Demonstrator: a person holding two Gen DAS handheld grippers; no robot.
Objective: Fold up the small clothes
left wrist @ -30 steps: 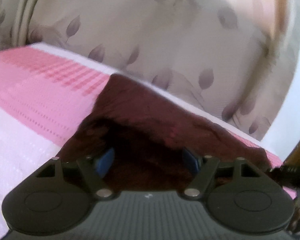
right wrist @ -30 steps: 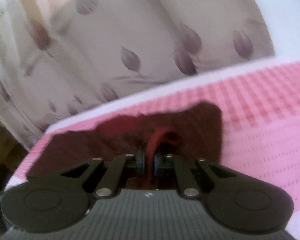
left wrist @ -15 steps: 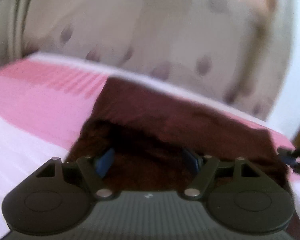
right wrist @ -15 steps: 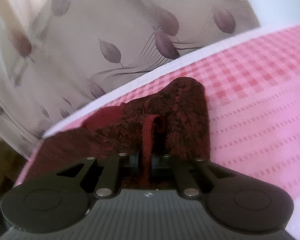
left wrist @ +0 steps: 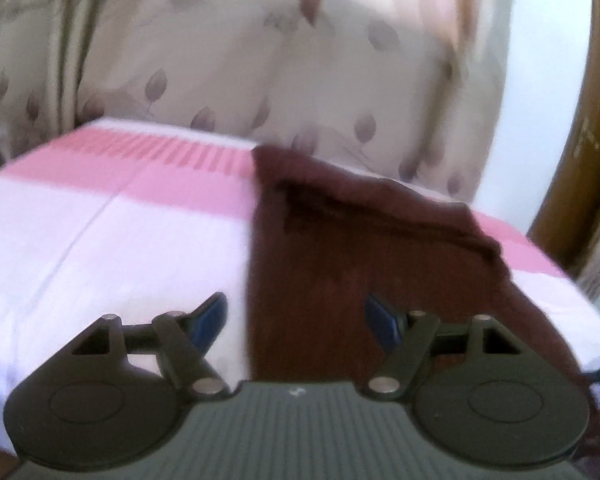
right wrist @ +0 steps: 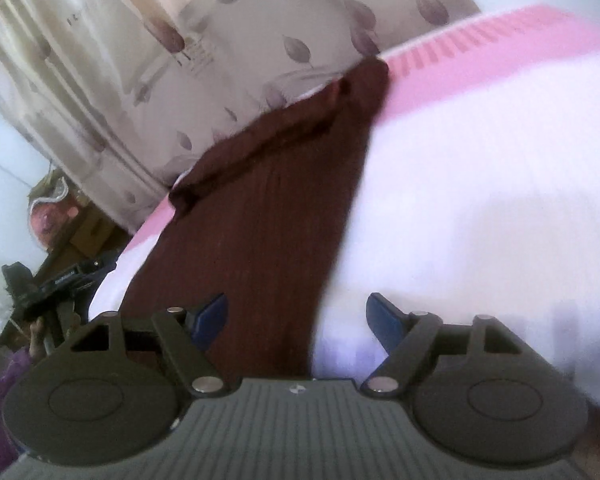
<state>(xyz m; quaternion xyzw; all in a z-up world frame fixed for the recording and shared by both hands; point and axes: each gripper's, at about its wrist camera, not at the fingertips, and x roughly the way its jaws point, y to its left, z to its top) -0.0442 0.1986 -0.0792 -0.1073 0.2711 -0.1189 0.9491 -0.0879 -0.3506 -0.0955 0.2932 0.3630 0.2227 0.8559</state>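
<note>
Pink-white bedspread (left wrist: pixel 100 232) bears long, flat maroon garment (left wrist: pixel 340 280).

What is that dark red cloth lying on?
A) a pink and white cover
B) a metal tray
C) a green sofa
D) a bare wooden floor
A: the dark red garment lies spread on the pink and white cover, with the leaf-print curtain hanging behind it.

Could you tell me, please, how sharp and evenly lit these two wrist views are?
Left wrist view: motion-blurred dark maroon garment and leaf-patterned beige curtain. Right wrist view: pink and white cloth blown out; curtain sharper; fisheye bends edges.
</note>
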